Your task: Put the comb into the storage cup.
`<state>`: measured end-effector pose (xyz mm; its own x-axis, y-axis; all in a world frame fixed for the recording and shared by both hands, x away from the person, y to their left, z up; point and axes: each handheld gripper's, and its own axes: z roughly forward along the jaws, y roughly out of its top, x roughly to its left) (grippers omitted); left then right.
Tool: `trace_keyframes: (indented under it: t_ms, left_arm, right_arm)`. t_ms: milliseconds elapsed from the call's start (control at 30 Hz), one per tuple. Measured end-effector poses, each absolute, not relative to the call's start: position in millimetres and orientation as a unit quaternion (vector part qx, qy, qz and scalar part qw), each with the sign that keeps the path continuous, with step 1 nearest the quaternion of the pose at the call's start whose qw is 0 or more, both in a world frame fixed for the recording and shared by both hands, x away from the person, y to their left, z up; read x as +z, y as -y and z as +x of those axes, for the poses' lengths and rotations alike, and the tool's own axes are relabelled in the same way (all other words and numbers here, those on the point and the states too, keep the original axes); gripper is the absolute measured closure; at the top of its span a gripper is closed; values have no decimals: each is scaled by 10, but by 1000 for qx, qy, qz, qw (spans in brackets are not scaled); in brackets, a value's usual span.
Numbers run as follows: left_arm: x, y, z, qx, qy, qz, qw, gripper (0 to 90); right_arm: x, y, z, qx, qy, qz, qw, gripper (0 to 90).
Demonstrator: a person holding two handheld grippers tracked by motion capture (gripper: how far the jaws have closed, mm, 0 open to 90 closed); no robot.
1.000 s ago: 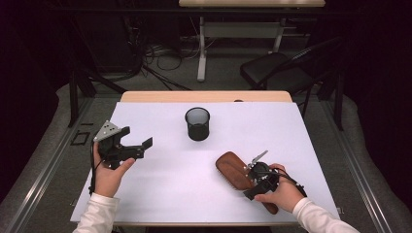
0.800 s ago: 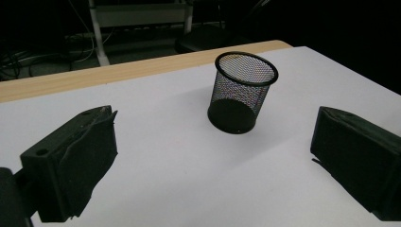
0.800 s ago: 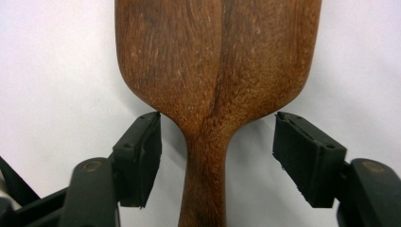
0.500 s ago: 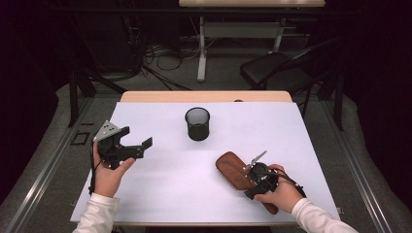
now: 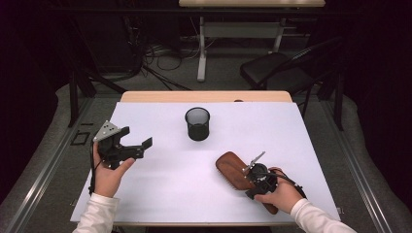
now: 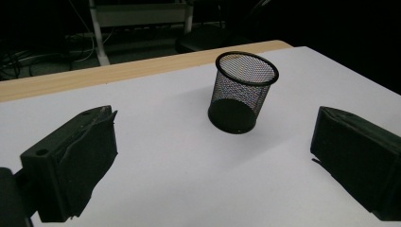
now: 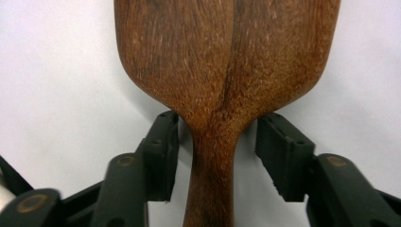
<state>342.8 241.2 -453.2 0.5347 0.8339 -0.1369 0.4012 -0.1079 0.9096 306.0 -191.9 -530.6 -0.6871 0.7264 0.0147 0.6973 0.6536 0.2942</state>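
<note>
A brown wooden paddle brush [image 5: 232, 167] lies flat on the white table [image 5: 194, 194] at the front right, its handle towards the person. My right gripper [image 5: 249, 171] sits low over the handle neck. In the right gripper view the brush [image 7: 227, 52] has one pad on each side of its neck, with a thin gap on both sides. The jaws of my right gripper [image 7: 216, 156] have just been closing and do not press. My left gripper [image 5: 137, 137] is held at the table's left side, open and empty. It [image 6: 213, 156] faces a black mesh cup [image 6: 242, 92].
The mesh cup [image 5: 197, 124] stands upright at the table's middle back. A wooden table edge [image 5: 204, 96] runs behind the white sheet. Beyond it on the floor are a dark chair [image 5: 277, 73], cables and a desk leg.
The right gripper's jaws have drawn in a little around the brush's handle. Both hands and the brush have kept their places.
</note>
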Motion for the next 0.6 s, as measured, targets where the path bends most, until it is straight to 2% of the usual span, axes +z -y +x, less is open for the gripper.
trace_keyframes:
  t_ms: [233,600]
  left_arm:
    - [-4535,-2413,3430,212,-433,713,509,12]
    - [-4533,-2423,3430,211,-434,711,511,12]
  right_arm:
    - [-5297,1928,3050,143,-902,404,49,548]
    - [-5292,1918,3042,149,-900,407,50,642]
